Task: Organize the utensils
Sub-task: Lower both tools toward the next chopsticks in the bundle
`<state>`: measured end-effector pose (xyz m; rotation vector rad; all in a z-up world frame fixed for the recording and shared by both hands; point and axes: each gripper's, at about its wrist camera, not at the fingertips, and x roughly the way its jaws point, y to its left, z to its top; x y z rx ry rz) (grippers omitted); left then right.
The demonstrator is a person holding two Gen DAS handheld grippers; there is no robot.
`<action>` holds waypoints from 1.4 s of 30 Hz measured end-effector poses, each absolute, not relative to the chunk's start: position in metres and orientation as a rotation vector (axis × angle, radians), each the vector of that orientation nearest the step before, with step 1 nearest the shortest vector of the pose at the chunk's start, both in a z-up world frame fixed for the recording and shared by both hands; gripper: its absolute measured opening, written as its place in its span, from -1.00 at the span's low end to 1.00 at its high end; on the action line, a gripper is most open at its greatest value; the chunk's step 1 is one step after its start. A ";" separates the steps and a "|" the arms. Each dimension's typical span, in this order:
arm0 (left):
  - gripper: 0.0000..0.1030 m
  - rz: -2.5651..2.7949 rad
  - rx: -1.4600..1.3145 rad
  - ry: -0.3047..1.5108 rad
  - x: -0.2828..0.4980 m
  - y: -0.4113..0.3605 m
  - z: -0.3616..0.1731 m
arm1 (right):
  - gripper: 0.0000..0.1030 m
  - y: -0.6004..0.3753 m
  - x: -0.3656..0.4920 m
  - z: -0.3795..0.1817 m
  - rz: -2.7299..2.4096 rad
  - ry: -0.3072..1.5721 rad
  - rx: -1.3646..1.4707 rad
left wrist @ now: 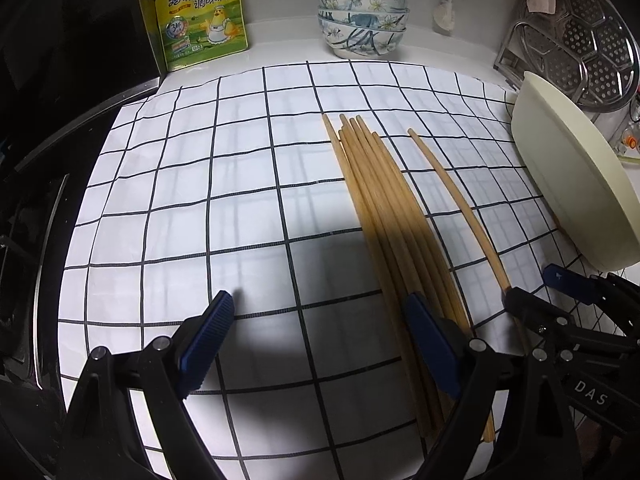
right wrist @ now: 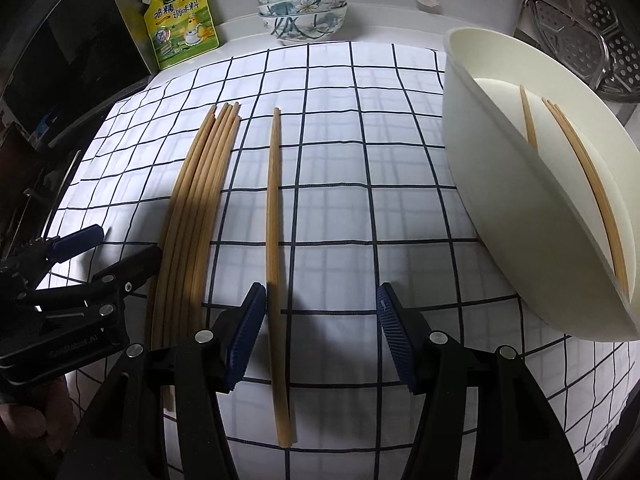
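The single chopstick point(right wrist: 275, 248) lies on the table apart from the bundle point(right wrist: 192, 216), lengthwise between the right claw point(right wrist: 322, 332) jaws—spread, empty; left claw point(left wrist: 320, 344) likewise open, beside the bundle.

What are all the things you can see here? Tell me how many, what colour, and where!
Cloth: one, white with dark grid lines, spread over the counter.
Chopstick bundle: about six, tan wood, lying side by side on the cloth's left part.
Single chopstick: one, tan wood, alone on the cloth beside the bundle.
Cream bowl: one, tilted, at the cloth's right edge.
Chopsticks in the bowl: about three, tan wood, inside the cream bowl.
Flowered bowls: three, white and blue, stacked at the back.
Seasoning bag: one, yellow-green, back left.
Steamer plate: one, silver with holes, back right.
Left gripper: black with blue pads, jaws open.
Right gripper: black with blue pads, jaws open around the single chopstick.
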<state>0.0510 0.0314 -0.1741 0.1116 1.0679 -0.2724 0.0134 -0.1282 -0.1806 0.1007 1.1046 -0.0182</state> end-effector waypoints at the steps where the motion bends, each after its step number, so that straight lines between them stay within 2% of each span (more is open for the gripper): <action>1: 0.72 -0.264 0.120 1.067 0.051 0.031 -0.174 | 0.08 -0.129 0.013 -0.180 -0.019 1.103 0.101; 42: 0.75 -0.175 0.135 1.096 0.059 0.048 -0.178 | 0.08 -0.130 0.020 -0.181 -0.026 1.097 0.104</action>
